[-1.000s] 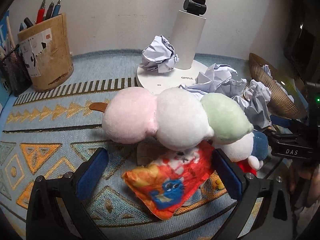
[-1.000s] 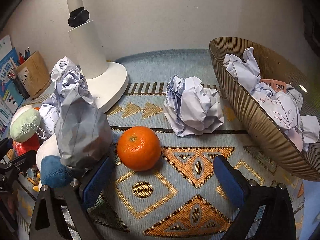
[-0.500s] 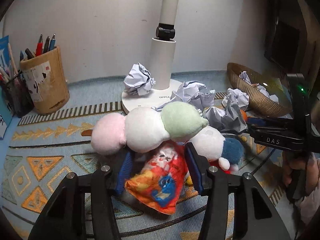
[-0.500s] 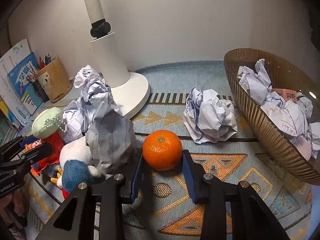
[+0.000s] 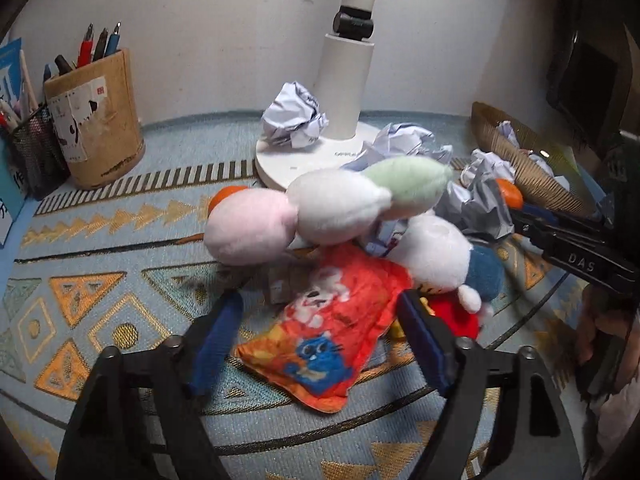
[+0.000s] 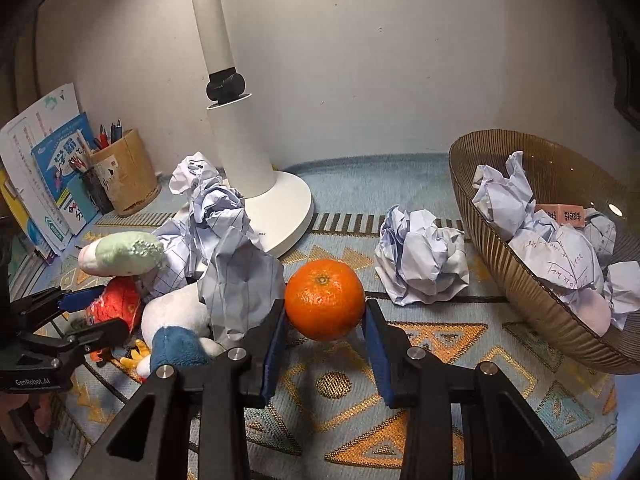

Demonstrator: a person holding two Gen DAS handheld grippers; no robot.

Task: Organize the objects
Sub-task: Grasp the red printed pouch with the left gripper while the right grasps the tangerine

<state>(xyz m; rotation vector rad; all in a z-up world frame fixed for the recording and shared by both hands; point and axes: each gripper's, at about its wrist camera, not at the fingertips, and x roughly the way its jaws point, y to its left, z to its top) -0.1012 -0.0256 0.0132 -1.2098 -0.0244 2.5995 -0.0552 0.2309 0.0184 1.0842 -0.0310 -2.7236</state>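
- The right gripper (image 6: 324, 330) grips the orange (image 6: 324, 299) between its blue pads, lifted just clear of the patterned mat (image 6: 432, 364).
- To its right sits the brown bowl (image 6: 520, 280) of crumpled paper.
- The left gripper (image 5: 320, 336) is spread wide around the snack bag (image 5: 336, 328), pads apart from it.
- The three-ball plush (image 5: 320, 208) lies ahead.

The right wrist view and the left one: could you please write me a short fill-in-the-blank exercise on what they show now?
1. The right gripper is shut on the ____.
2. The snack bag lies between the fingers of the ____ gripper.
3. The bowl holds crumpled ____ and a pink box.
4. The pens stand in a holder to the ____ of the lamp.

Missing words: orange; left; paper; left
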